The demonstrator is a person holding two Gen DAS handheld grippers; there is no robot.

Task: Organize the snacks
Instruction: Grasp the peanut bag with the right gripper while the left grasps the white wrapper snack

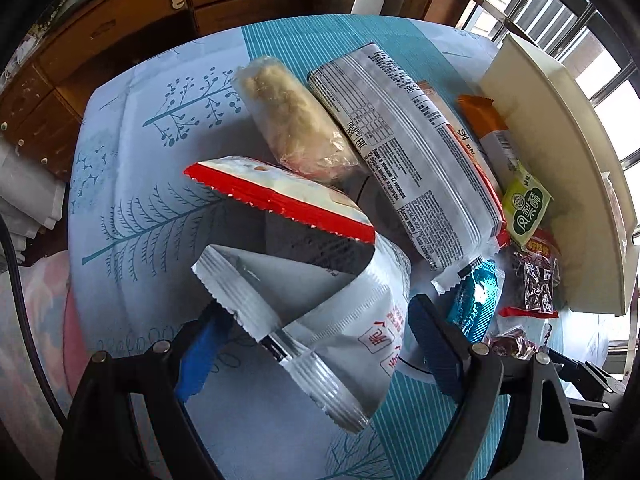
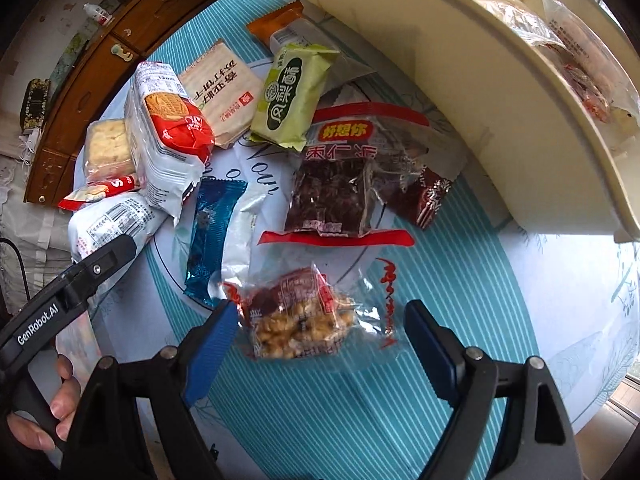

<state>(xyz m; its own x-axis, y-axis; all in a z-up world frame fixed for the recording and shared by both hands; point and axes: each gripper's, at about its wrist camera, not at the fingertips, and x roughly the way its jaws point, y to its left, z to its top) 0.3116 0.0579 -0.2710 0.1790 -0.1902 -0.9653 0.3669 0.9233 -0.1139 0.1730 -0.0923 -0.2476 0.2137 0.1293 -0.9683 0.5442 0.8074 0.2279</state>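
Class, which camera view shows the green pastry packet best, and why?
The right wrist view: the green pastry packet lies whole with its label facing the camera. The left wrist view shows it small, near the frame's edge beside the cream tray.

Both views look steeply down along their own fingers at the cloth-covered surface [image 1: 132, 184], from close above it. The left wrist view hangs over the white packet [image 1: 340, 320] between its fingers. The right wrist view hangs over the walnut packet [image 2: 304, 316]. Both share the green packet [image 1: 526, 208] ahead, the blue packet [image 2: 212, 236] and the cream tray [image 2: 460, 92].
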